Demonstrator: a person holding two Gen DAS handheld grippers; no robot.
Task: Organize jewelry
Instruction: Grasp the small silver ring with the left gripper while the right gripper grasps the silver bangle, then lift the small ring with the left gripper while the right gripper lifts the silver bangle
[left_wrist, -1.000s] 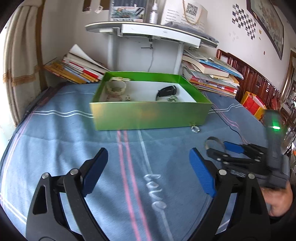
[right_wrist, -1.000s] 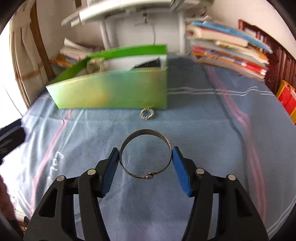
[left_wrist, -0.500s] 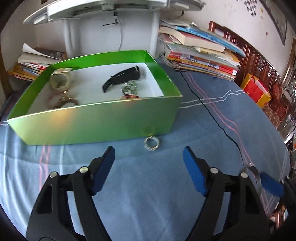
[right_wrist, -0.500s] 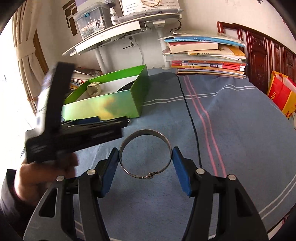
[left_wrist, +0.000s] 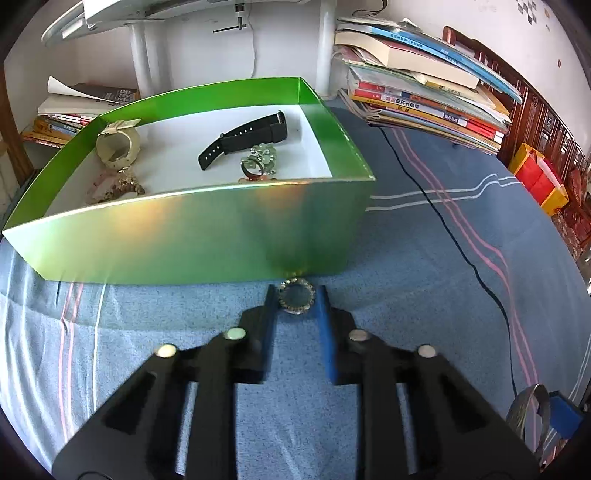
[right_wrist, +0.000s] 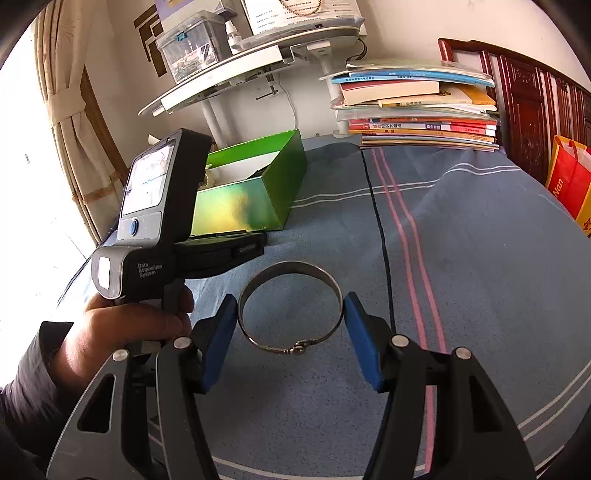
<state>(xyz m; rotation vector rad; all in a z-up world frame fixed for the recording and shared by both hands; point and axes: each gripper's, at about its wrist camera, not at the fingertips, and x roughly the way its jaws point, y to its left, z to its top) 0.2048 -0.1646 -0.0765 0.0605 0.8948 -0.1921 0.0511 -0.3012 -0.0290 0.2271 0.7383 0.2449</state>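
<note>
Left gripper (left_wrist: 295, 297) moved in to the green box's (left_wrist: 192, 236) near wall, fingers just closed around small beaded ring (left_wrist: 296, 296); right gripper (right_wrist: 290, 325) clamps silver bangle (right_wrist: 290, 306). Boxing next, probably.

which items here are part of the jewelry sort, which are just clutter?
Job: green box, small ring pinched in the left gripper, silver bangle held in the right gripper, black watch in the box.
Clutter: book stack, black cable, red bag.
</note>
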